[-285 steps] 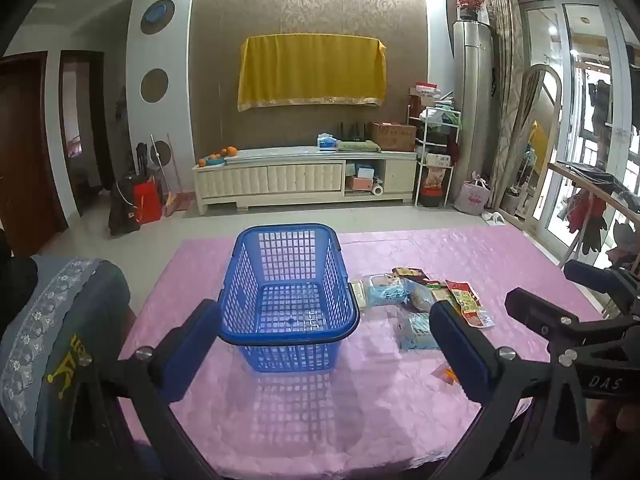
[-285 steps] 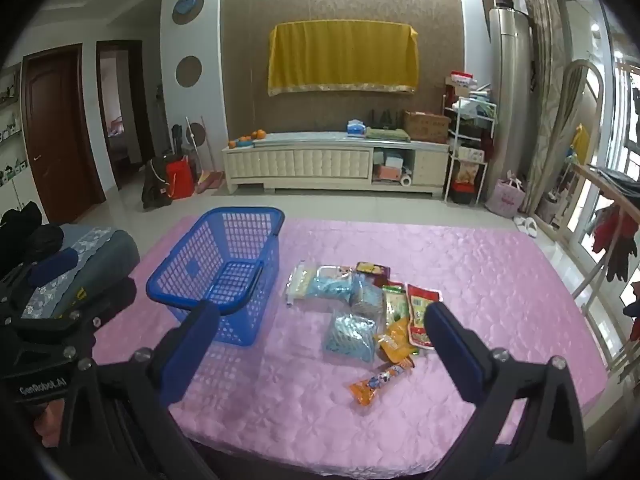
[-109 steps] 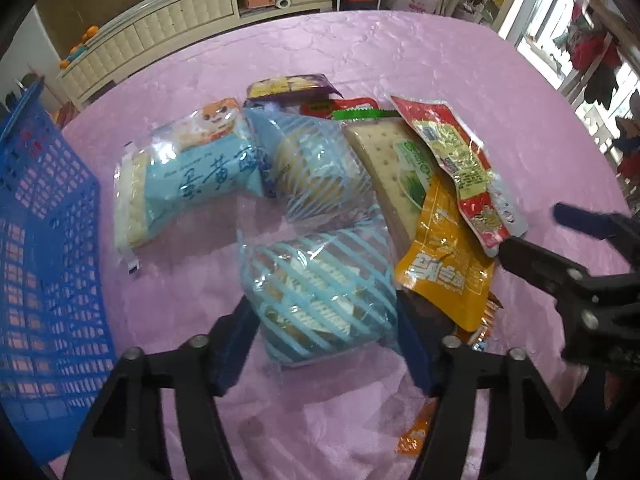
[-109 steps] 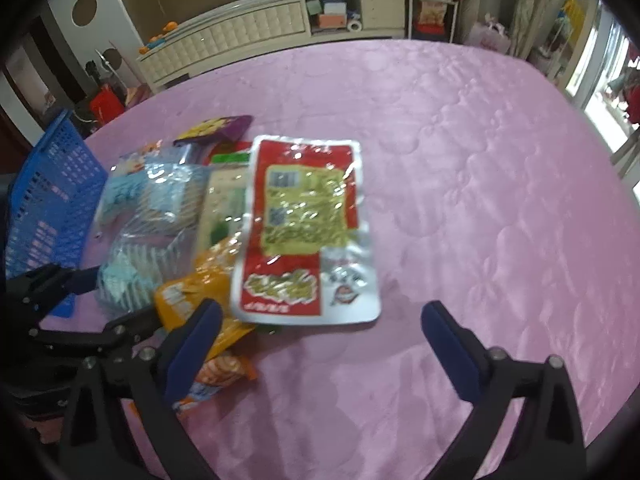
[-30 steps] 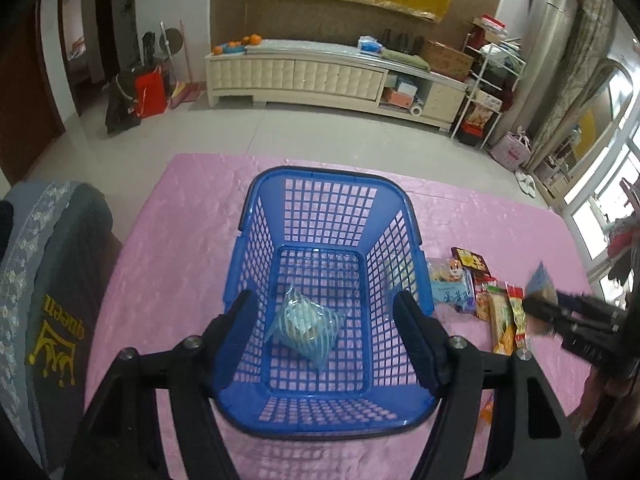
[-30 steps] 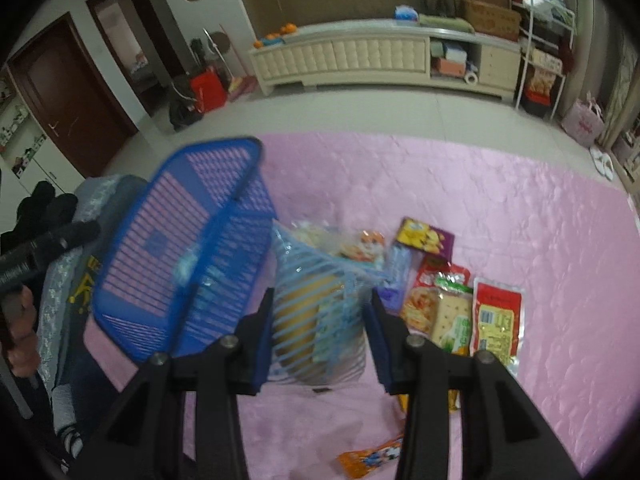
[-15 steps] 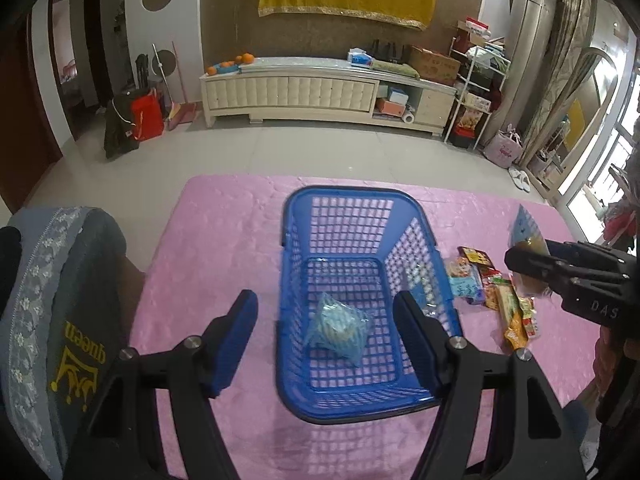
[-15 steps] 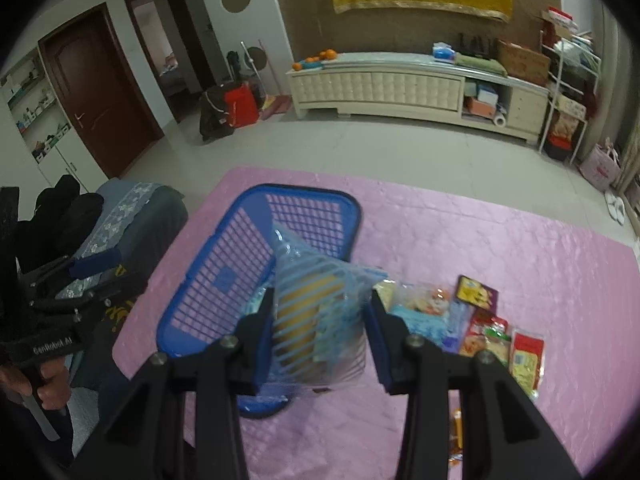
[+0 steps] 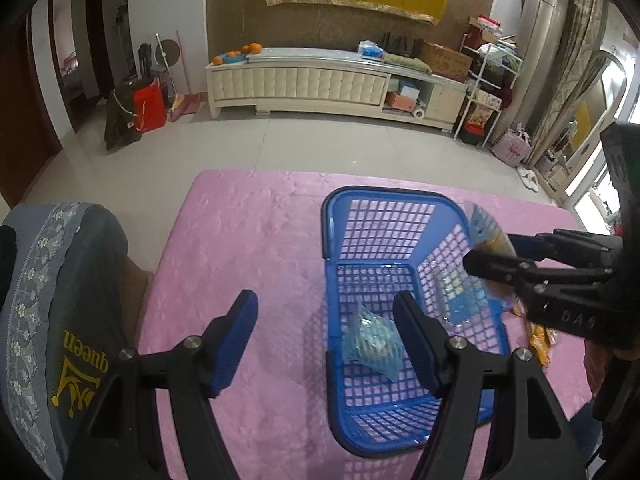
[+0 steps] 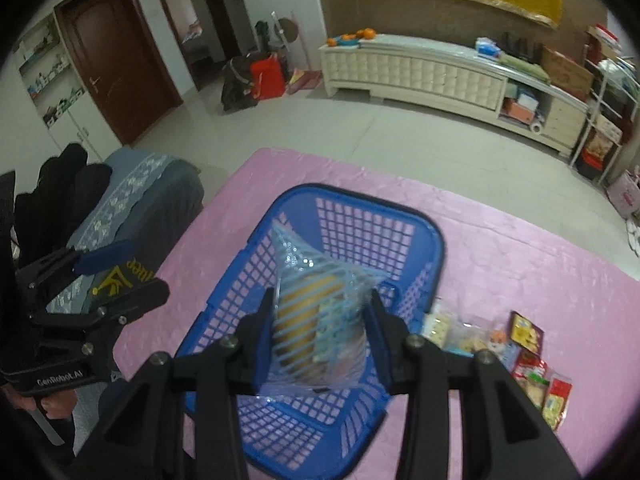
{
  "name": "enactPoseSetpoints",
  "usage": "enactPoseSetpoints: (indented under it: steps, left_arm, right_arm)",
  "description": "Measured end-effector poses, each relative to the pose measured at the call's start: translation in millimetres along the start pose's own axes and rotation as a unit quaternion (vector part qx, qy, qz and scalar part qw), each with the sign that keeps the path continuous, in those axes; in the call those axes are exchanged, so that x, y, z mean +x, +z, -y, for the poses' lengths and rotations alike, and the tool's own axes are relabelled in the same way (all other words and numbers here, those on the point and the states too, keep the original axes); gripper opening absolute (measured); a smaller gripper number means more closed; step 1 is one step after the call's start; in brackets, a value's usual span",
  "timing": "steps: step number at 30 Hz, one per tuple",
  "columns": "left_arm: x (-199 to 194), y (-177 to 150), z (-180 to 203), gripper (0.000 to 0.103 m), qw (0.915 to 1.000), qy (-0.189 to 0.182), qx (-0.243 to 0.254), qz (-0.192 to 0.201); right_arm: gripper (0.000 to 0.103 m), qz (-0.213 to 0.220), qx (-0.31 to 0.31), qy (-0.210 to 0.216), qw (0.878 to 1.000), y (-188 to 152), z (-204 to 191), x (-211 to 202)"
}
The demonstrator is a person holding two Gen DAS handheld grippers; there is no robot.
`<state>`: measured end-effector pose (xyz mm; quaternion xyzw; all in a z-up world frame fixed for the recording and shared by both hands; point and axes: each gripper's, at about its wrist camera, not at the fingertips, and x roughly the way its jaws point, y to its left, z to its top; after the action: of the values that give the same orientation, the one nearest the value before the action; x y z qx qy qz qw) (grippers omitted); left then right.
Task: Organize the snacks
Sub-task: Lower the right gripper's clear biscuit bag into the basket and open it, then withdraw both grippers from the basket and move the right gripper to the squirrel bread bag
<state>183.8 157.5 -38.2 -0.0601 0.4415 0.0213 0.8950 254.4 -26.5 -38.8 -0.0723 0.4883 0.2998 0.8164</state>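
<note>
Right gripper (image 10: 320, 334): my jaws pinch a blue-striped snack packet (image 10: 316, 316) by its sides; the packet hangs between the pads, clear of everything below.
Position of held packet: directly over the open blue basket (image 10: 400, 220). One second ago it was beside the basket's near wall, over the tabletop; I have carried it across the rim.
Left gripper (image 9: 326, 338): my jaws stand spread with nothing between them, over the pink tabletop (image 9: 248, 232) at the basket's left wall. One second ago they framed the basket's middle, so this hand has drawn aside and left the opening free.
Basket contents: one striped packet (image 9: 374, 346) lies on the floor of the basket, where it lay a second ago.
Remaining snacks: several packets (image 10: 520, 356) lie in a loose row on the tabletop just right of the basket, untouched.
Task status: one snack stowed, the second in place for release, the rest still to fetch. I judge the job well short of halfway.
Next step, as I judge it: lower slightly and spread the right jaws so the packet drops inside the walls.
Caution: the wrapper is slick and crinkly; it may cling to one pad on release.
</note>
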Motion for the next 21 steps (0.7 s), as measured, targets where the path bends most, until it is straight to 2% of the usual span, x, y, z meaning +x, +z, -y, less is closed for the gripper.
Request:
enactPoseSetpoints:
  steps: [10,14,16,18,21]
  left_arm:
    - [25.1,-1.4,-7.9,0.068,0.9995,0.005,-0.025,-0.02]
    - [24.5,-3.7,-4.5,0.068,0.9993,0.011,-0.026,-0.024]
    - [19.5,-4.2,-0.5,0.068,0.9994,0.012,-0.024,-0.021]
    - [13.3,-4.9,5.0,0.068,0.9996,0.013,-0.019,-0.017]
    - [5.9,-5.3,6.6,0.068,0.9997,0.01,-0.018,-0.011]
  right_arm:
    - [0.046,-0.045,0.007,0.006,0.999,4.7,11.6,46.5]
    - [0.05,-0.045,-0.001,-0.012,0.999,2.7,9.8,50.0]
    - [0.058,-0.04,0.0,-0.005,0.999,2.6,11.0,46.7]
    - [0.078,-0.036,-0.002,-0.011,0.999,2.2,11.0,40.6]
    - [0.084,-0.019,-0.003,-0.027,0.999,1.1,12.3,25.6]
